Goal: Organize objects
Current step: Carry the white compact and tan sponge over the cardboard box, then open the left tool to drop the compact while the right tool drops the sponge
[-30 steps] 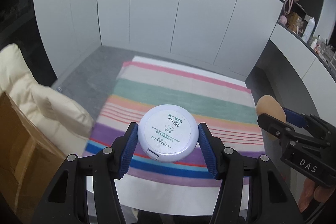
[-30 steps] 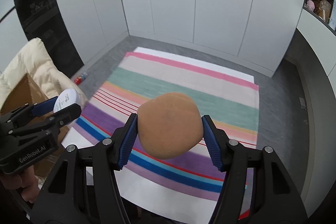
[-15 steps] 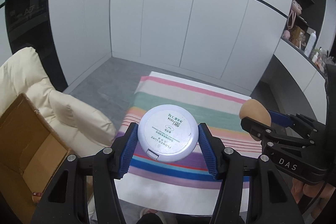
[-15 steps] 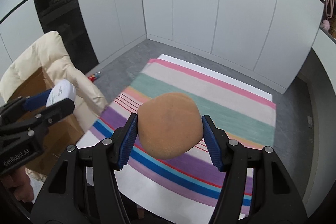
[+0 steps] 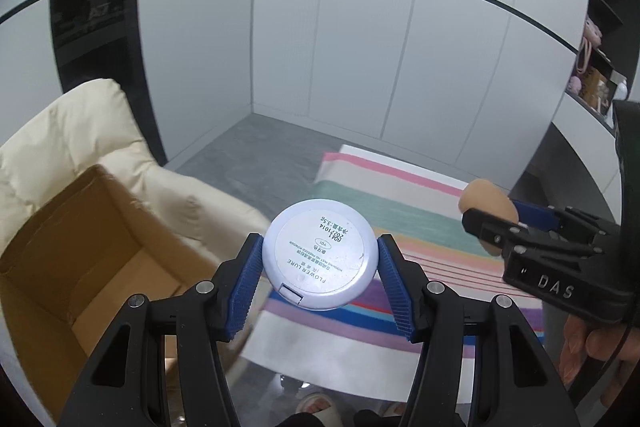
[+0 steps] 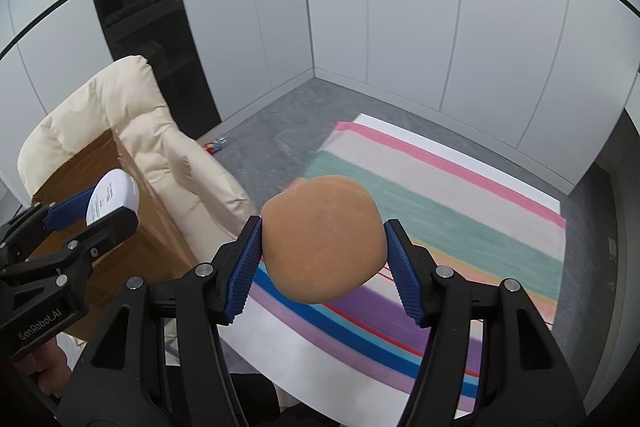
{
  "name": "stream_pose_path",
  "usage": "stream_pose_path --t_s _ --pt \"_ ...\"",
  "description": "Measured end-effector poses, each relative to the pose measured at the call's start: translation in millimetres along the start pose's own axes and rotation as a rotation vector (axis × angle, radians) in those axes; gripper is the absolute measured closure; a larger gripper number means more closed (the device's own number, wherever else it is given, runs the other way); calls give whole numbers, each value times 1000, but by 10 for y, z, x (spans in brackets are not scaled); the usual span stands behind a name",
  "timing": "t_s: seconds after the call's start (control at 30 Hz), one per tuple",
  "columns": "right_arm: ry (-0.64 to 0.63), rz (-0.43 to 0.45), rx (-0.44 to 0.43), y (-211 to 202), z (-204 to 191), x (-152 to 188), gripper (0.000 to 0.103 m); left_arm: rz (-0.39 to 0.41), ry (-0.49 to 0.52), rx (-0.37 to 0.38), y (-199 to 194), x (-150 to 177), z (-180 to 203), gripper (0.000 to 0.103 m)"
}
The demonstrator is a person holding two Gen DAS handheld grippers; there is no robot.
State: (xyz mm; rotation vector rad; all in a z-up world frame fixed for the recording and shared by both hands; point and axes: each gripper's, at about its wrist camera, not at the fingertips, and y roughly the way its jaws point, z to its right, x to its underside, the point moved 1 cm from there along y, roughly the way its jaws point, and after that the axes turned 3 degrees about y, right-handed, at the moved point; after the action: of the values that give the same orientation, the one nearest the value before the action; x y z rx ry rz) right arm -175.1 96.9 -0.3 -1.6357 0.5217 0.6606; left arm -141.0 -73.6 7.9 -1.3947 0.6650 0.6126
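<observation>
My left gripper (image 5: pixel 319 259) is shut on a round white powder compact (image 5: pixel 320 253), its printed underside facing the camera. My right gripper (image 6: pixel 323 241) is shut on a round tan makeup puff (image 6: pixel 323 237). Both are held in the air above the floor. In the left wrist view the right gripper (image 5: pixel 490 217) with the puff (image 5: pixel 482 201) shows at the right edge. In the right wrist view the left gripper (image 6: pixel 94 213) with the compact (image 6: pixel 112 201) shows at the left. An open cardboard box (image 5: pixel 80 251) sits on a cream armchair (image 5: pixel 64 131) down to the left.
A striped rug (image 6: pixel 440 211) covers the grey floor below. White cabinet doors (image 5: pixel 400 59) form the far walls, with a dark recess (image 6: pixel 140 7) behind the armchair. Shelves with small items (image 5: pixel 596 87) are at the right. A small red object (image 6: pixel 214 145) lies on the floor.
Both grippers have swung left with their loads still held. The armchair and the open box have come into fuller view, and the rug has slid to the right.
</observation>
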Motion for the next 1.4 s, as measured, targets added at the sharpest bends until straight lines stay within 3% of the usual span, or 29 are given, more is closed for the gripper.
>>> stream_pose_path --t_s 0.83,1.4 --pt "-168 2 -177 207 -1545 -110 40 -19 -143 -189 -408 390 -1253 44" --pt "-262 -17 -258 300 -2242 -43 40 -53 -184 -316 -556 686 -1771 40"
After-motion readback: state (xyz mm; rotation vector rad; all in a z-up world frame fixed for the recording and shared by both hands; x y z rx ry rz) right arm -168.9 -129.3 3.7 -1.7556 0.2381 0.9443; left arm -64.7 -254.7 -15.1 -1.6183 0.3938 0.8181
